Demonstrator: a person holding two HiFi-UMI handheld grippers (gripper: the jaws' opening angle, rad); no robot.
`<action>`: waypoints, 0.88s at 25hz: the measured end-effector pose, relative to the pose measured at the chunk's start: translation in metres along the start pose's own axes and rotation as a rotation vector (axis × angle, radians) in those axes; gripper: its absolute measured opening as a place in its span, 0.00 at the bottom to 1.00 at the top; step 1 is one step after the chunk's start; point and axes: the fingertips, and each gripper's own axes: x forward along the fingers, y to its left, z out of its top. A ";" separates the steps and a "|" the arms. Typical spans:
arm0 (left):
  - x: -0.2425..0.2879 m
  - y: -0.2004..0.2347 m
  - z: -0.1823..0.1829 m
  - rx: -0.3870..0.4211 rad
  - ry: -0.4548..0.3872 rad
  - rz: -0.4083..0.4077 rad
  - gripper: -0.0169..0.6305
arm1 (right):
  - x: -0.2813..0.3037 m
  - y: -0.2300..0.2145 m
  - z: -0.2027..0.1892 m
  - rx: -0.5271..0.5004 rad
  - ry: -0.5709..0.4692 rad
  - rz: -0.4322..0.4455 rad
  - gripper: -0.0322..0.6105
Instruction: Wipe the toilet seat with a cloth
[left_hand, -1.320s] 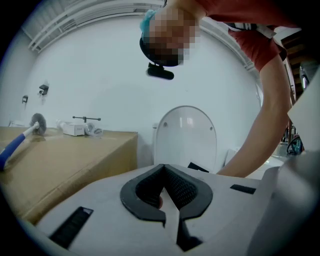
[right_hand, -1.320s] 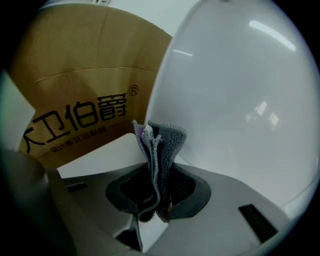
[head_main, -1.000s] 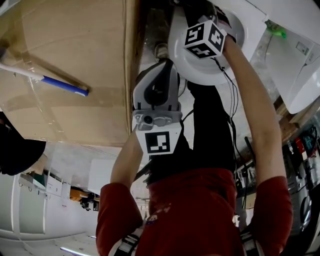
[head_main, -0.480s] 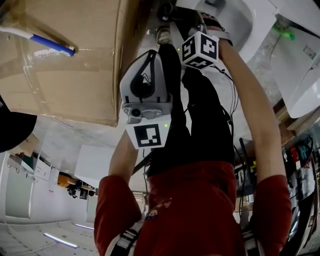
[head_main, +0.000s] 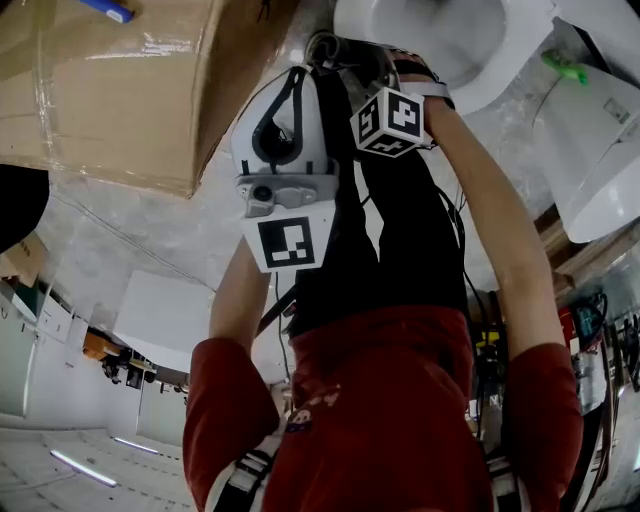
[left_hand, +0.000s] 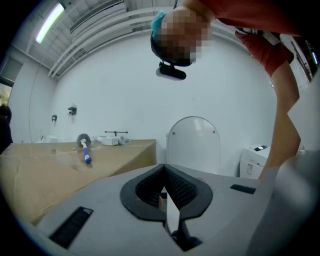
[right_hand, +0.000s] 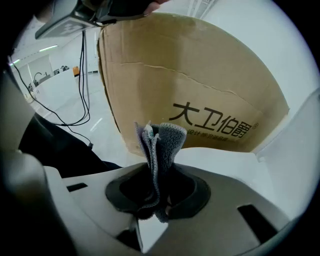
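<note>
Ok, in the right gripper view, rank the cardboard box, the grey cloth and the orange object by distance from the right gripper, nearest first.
1. grey cloth, pinched in the jaws.
2. cardboard box, straight ahead, behind the cloth.
3. orange object, far off down the room, upper left.

Working in the tight gap between cardboard box and toilet bowl, standing near each other. Facing the raised toilet lid straight ahead of the left gripper, with open air above the box top, barring a brush lying there. Meeting the box wall close ahead of the right gripper; sharing the open floor beside it with trailing cables and the person's black-trousered legs.
</note>
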 end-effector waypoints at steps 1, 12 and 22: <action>-0.004 -0.003 -0.002 -0.005 0.003 0.005 0.05 | -0.004 0.009 -0.003 -0.003 0.004 0.005 0.17; -0.015 -0.048 -0.009 0.013 0.024 -0.042 0.05 | -0.041 0.061 -0.055 0.116 0.083 -0.032 0.17; 0.010 -0.109 -0.007 0.052 0.040 -0.201 0.05 | -0.085 0.053 -0.131 0.369 0.150 -0.162 0.17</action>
